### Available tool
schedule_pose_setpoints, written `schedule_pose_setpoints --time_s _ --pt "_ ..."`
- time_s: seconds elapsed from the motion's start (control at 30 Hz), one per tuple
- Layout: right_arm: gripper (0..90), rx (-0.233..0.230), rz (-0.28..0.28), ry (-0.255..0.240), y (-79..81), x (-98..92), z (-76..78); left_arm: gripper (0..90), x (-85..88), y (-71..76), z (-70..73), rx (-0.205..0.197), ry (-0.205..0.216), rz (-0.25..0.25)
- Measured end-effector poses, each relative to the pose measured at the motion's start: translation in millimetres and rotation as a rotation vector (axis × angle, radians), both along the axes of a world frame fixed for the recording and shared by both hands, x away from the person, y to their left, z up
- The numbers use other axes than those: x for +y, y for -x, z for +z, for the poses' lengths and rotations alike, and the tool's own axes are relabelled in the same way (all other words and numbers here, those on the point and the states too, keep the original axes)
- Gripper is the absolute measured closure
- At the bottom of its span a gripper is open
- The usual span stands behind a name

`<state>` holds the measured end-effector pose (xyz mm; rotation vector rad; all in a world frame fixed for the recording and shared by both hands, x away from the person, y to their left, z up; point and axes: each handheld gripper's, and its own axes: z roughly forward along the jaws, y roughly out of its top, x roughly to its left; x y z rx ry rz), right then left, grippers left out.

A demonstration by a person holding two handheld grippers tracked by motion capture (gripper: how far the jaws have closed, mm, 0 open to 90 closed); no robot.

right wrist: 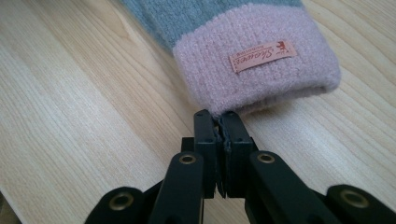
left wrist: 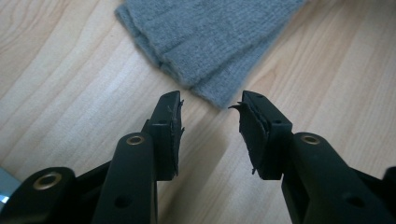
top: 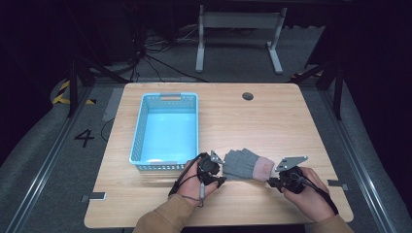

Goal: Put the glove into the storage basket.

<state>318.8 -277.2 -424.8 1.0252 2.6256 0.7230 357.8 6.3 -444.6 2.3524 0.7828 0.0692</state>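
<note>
My right gripper (right wrist: pixel 221 122) is pinching the glove's (top: pixel 245 164) pink cuff (right wrist: pixel 261 70), its label showing up close, while my left gripper (left wrist: pixel 210 114) is gaping, empty, just short of the grey fingertips (left wrist: pixel 210 88) beside the blue basket (top: pixel 138 133).

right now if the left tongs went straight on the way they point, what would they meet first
Most likely the fingertip end of the grey glove, just beyond the open left tongs; bare table lies between, though depth is hard to judge.
</note>
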Motion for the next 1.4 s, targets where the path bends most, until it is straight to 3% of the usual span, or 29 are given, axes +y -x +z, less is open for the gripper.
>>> schedule_pose_setpoints --time_s 0.27,0.53,0.7,0.87,1.07,1.13,1.2,1.3,1.4 --pt "87.3 -0.01 0.009 0.006 -0.1 -0.2 0.2 61.7 -7.0 -4.9 -2.6 0.007 0.0 0.044" --pt "87.3 -0.012 0.014 -0.005 -0.5 -1.0 -0.5 62.6 -13.2 -9.5 -7.0 0.063 0.01 0.041" --pt "87.3 -0.011 0.018 -0.005 -0.5 -1.4 -0.6 63.1 -13.9 -10.6 -6.6 0.06 0.008 0.038" --pt "87.3 -0.021 0.027 -0.004 -0.2 -1.2 -1.3 73.8 -12.9 -11.8 -4.6 0.04 0.019 0.048" --pt "87.3 -0.034 0.03 -0.004 0.8 -1.3 -0.2 76.3 -11.8 -12.0 -0.8 0.021 0.02 0.048" --pt "87.3 -0.038 0.031 -0.004 1.0 -1.3 0.0 73.8 -11.9 -12.7 -0.8 0.026 0.027 0.043" --pt "87.3 -0.04 0.033 -0.004 1.1 -1.7 -0.2 64.0 -12.8 -12.9 -0.8 0.035 0.047 0.035" --pt "87.3 -0.041 0.034 -0.004 1.3 -2.0 0.0 64.0 -13.1 -13.5 -0.7 0.033 0.052 0.039" --pt "87.3 -0.045 0.033 -0.002 1.4 -2.2 -0.1 74.0 -12.9 -15.8 -1.5 0.033 0.053 0.057"
